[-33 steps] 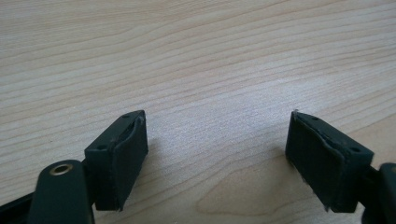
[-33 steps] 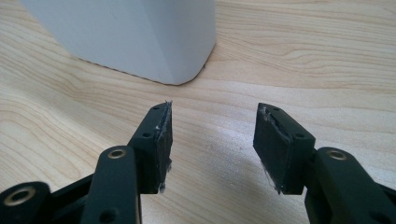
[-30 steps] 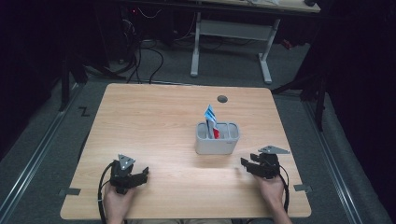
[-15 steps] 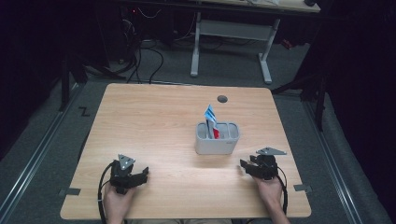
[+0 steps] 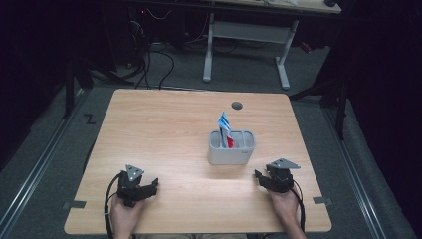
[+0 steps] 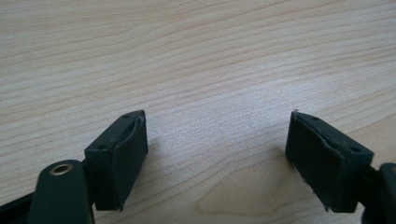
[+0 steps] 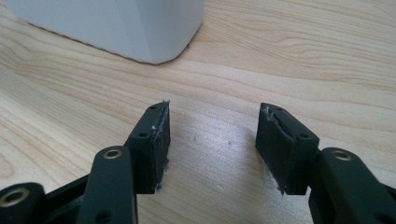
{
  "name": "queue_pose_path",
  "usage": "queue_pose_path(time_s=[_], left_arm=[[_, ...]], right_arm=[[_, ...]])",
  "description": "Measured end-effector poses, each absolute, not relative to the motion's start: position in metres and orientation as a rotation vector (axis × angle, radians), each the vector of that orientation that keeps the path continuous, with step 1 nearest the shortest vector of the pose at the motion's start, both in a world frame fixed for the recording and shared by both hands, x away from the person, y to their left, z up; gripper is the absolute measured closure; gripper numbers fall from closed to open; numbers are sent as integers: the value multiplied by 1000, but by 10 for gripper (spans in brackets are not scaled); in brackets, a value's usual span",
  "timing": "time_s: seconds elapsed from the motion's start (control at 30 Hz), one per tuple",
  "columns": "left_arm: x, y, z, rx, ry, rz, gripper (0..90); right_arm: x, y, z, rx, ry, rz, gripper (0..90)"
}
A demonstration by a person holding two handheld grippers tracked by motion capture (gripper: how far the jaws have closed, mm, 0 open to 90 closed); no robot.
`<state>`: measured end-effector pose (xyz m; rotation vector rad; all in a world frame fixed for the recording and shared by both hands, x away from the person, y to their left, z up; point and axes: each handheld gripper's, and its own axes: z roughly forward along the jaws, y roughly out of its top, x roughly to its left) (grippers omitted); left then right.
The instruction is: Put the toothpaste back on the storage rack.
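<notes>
The right gripper (image 5: 263,178) has just been opening its jaws, nothing between them, near the grey holder (image 5: 231,148); a reach looks likely. The left gripper (image 5: 144,187) rests on the counter (image 5: 164,124), jaws open and empty.

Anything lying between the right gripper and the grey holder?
Nothing: bare wooden table separates the right gripper from the grey holder, seen in the right gripper view.

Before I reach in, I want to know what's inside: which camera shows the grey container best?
The high view: it looks down on the whole grey container, with two open compartments and blue, white and red items standing in the left one. The right gripper view catches one rounded lower corner of it. The left gripper view looks at bare table.
</notes>
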<state>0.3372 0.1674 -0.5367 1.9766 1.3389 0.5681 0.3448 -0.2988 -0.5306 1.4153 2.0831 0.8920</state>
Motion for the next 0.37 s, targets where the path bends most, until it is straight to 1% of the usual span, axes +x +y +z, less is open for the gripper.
queue_pose_path(time_s=[0.17, 0.37], left_arm=[[337, 167, -537, 1974, 1344, 572, 215], [337, 168, -537, 1973, 1348, 574, 215]], right_arm=[[347, -298, -531, 1419, 2083, 890, 414], [349, -297, -531, 1429, 2078, 886, 403]])
